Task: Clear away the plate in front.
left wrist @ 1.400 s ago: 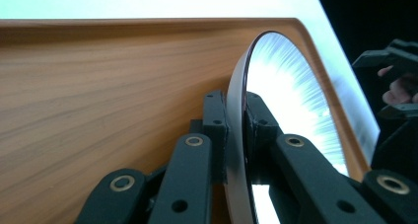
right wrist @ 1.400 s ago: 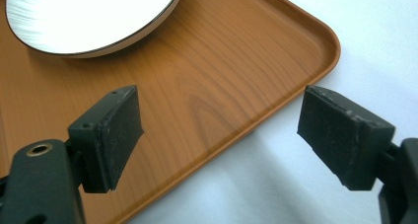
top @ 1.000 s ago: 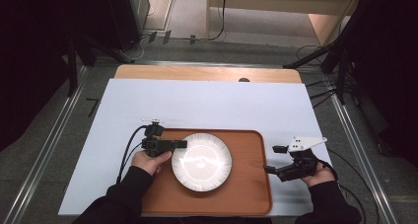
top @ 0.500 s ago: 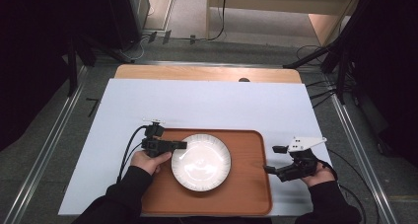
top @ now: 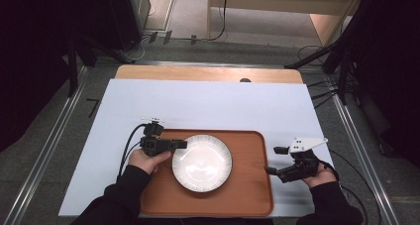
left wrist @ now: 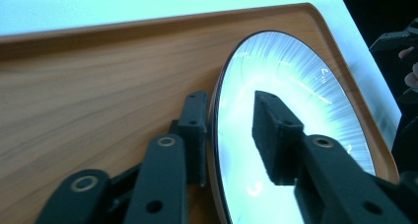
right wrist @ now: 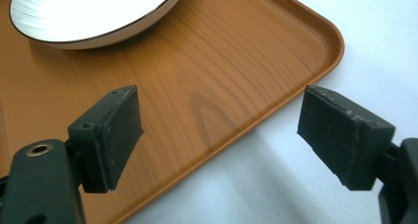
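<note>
White glazed plate (top: 202,162) with a thin dark rim, looks ceramic: judged rigid, moderately heavy for its size, slick on the glaze, breakable if dropped or knocked against the tray lip. Lies flat, face up, a little left of the middle of the wooden tray (top: 250,185). Round, so no long axis and no pointing direction; only the face-up orientation counts. The shallow well rises to a raised rim, and the rim is the only place to take hold.

Left tool (left wrist: 229,135) is at the plate's left edge and straddles that rim: one jaw outside over the tray wood, the other inside over the glazed well. A slim gap seems to remain on the inner side, so cannot tell if it is already pinching or merely closing round. A one-sided rim hold would probably let the plate tip down at its far side; judged risk is slipping on the glaze.

Right tool (right wrist: 222,135) has jaws spread wide and holds nothing. It hovers over the tray's right near corner, with tray wood and white surface between the jaws. In the high view it sits just off the tray's right edge, well apart from the plate.

Tray is wood-grain brown, rounded corners, low raised lip, resting on the white-covered tabletop (top: 213,103), near the person's edge. Person's dark sleeves come in from below.
</note>
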Motion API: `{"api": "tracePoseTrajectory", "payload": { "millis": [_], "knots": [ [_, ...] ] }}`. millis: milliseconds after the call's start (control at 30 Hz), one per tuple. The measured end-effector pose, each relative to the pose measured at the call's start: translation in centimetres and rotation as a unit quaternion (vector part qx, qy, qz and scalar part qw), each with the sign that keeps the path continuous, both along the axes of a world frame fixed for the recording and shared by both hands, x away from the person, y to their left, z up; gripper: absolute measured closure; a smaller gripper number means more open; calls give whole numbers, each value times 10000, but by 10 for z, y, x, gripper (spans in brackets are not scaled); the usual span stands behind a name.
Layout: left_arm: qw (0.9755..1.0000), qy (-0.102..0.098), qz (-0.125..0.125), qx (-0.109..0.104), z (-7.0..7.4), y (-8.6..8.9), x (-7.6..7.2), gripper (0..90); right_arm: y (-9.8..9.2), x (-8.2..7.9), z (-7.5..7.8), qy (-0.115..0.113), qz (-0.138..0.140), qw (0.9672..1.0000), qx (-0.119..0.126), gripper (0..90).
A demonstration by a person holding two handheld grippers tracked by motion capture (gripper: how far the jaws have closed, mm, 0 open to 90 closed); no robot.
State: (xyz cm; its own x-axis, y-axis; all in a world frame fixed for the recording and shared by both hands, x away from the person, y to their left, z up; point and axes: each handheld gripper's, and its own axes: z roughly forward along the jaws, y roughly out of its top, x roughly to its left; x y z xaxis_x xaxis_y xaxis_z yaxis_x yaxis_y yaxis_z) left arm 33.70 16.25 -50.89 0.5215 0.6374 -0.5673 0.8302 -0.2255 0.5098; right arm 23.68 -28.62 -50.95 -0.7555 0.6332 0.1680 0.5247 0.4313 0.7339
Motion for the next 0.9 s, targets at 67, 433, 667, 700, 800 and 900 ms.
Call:
{"api": "tracePoseTrajectory", "payload": {
  "millis": [67,433,667,700,800,900],
  "knots": [
    [10000,19,-5,-19,2,1,0,605,0,0,0,3,0,10000,0,177],
    [9984,-238,-417,286,13,5,-5,397,0,0,0,12,1,10000,-12,177],
    [9954,-451,-558,636,22,9,-9,374,0,0,-1,22,10,10000,-15,177],
    [9947,-500,-596,679,24,9,-10,373,0,0,-1,24,7,10000,-10,177],
    [9942,-574,-602,677,27,12,-11,368,0,0,-1,30,6,10000,-8,177],
    [9939,-600,-608,701,29,16,-12,360,0,0,-1,43,10,10000,-19,177]
  ]
}}
